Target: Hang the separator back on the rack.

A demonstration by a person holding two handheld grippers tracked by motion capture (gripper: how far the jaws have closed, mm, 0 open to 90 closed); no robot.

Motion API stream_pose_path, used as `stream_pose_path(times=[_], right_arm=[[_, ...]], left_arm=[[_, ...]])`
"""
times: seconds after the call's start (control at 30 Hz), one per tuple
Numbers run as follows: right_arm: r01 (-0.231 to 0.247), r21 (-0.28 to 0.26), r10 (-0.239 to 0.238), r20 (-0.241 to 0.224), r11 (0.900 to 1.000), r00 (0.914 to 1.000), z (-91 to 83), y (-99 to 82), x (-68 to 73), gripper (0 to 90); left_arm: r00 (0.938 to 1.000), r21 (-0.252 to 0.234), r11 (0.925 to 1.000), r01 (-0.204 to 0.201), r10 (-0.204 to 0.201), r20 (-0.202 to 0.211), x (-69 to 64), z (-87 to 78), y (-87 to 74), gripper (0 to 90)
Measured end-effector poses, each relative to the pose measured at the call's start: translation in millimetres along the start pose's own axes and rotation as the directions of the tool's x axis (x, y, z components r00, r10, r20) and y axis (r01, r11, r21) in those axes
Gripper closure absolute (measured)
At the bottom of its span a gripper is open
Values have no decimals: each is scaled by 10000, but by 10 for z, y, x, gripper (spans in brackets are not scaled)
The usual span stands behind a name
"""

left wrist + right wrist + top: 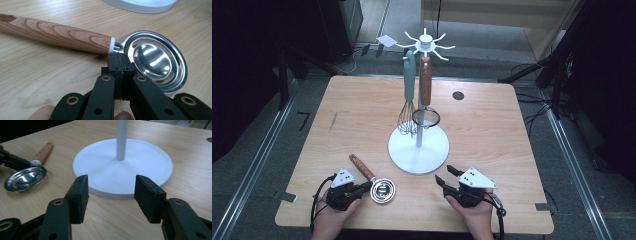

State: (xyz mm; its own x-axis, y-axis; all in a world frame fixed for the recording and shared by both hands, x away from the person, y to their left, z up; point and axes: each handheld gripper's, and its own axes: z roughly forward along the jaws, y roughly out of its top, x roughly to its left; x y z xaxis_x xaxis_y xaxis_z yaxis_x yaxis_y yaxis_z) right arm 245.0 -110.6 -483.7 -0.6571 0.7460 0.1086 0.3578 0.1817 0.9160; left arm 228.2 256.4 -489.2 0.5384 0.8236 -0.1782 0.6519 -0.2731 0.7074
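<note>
High view: you're resting the left gripper (362, 189) at the near-left part of the table (352, 105), its jaws pressed together with nothing between them, tips just beside the neck of the egg separator (377, 184). That separator is lying flat on the wood, wooden handle pointing away and to the left, metal bowl near the stand's round white base (418, 148). You're holding the right gripper (444, 176) near the base's front edge, jaws partly apart and gripping nothing. A whisk (408, 95) and a strainer (425, 95) are hanging on the stand.
</note>
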Motion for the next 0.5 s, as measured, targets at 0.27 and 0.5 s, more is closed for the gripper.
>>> stream_pose_path(times=[0.27,0.5], right_arm=[[-121,292,152,-1082,9995,9940,212,17,267,632],[156,920,72,-2425,9956,9701,451,51,572,851]], left_arm=[[9995,34,9998,-207,206,245,-146,80,23,900],[9985,52,9992,-400,397,379,-255,137,42,900]])
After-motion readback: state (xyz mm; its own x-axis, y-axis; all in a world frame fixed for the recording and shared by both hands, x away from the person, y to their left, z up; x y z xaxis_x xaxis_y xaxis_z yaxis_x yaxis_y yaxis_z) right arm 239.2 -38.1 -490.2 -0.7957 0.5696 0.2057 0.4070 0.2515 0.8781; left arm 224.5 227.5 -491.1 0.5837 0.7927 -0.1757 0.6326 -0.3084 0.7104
